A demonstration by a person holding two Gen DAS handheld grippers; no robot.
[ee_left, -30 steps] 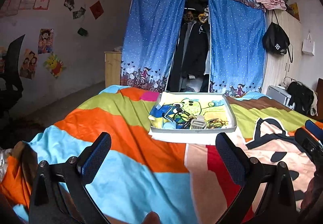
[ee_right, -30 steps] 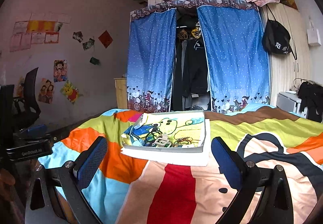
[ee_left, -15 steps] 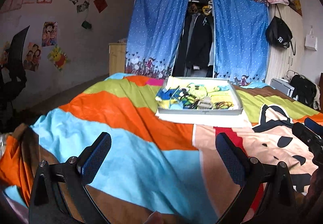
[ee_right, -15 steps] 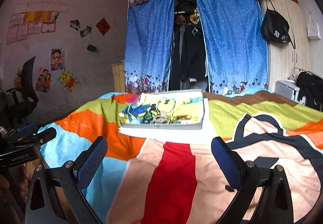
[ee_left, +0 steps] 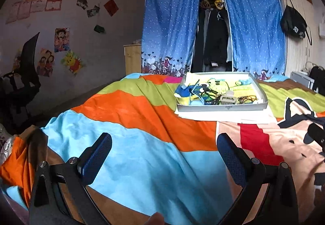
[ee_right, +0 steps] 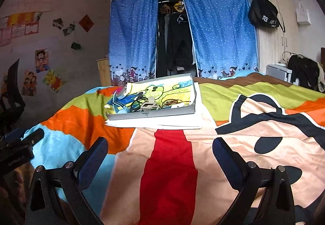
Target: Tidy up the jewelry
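Jewelry (ee_left: 223, 96) sits heaped in the tray's (ee_left: 221, 107) near end on the bed (ee_left: 142, 123), well ahead. Left gripper (ee_left: 164, 156) and right gripper (ee_right: 160, 154) hover low, jaws spread wide, empty, probably readied for reaching in.

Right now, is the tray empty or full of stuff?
Not empty. The tray holds a tangled pile of jewelry at its near edge.

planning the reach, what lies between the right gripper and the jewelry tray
In the right wrist view, only the bedspread lies between the open right gripper and the tray, then the white paper under the tray's front edge.
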